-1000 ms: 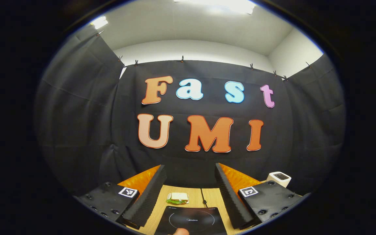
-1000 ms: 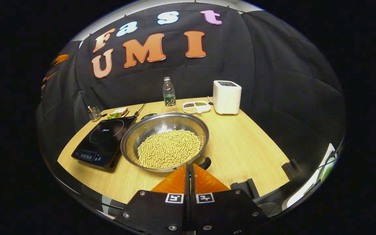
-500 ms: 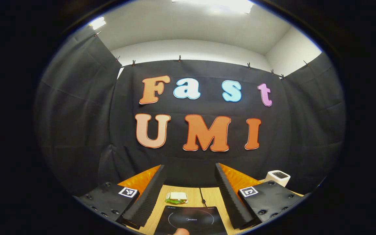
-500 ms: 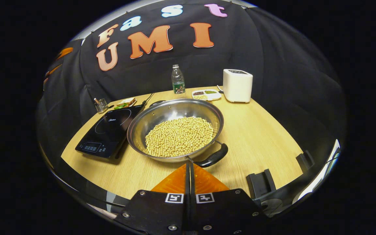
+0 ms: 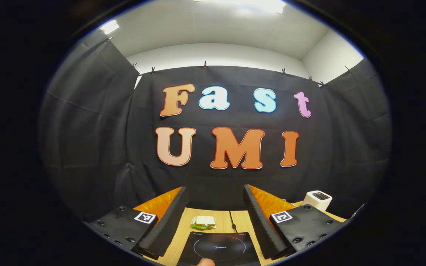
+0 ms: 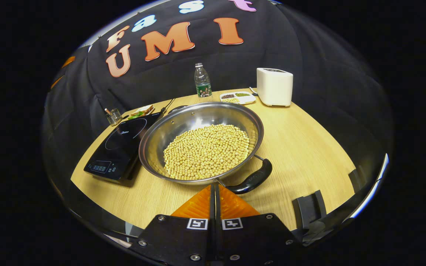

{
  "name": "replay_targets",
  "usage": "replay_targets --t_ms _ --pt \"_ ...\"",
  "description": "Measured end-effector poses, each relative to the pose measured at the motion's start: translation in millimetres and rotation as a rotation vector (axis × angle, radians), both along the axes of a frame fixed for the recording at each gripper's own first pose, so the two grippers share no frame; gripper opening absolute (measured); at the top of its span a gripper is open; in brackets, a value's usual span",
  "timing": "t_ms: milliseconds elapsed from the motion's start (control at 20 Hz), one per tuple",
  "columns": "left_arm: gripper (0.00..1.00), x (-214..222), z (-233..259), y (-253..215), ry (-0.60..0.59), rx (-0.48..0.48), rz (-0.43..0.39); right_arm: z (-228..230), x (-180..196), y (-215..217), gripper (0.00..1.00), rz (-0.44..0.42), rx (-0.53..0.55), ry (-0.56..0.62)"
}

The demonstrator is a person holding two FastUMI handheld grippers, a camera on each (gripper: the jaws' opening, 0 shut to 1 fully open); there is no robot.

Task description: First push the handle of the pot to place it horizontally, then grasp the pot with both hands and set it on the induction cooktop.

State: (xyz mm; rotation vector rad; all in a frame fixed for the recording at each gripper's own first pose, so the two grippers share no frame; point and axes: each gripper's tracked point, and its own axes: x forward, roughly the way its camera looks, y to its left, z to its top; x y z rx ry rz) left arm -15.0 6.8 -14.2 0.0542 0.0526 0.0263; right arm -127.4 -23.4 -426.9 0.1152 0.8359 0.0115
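Observation:
A steel pot holding yellow beans stands mid-table in the right gripper view. Its near black handle points toward the lower right, and its far handle lies at the back rim. The black induction cooktop sits just left of the pot. My right gripper is shut and empty, its tips at the pot's front rim just left of the near handle; contact cannot be told. My left gripper is open and held high, with the cooktop showing low between its fingers.
Along the table's back stand a water bottle, a divided tray, a white toaster, a sandwich plate and a utensil holder. Black stands sit at the near right edge. Bare wood lies right of the pot.
My right gripper has drawn closer to the pot, whose near handle now shows fully to the right of the tips. The left gripper has barely shifted.

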Motion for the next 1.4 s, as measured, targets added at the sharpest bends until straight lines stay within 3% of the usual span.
replay_targets --t_ms 1400 --pt "0.99 4.4 0.0 5.9 -0.001 0.013 0.028 -3.1 32.5 -39.2 0.00 -0.089 -0.089 -0.023"
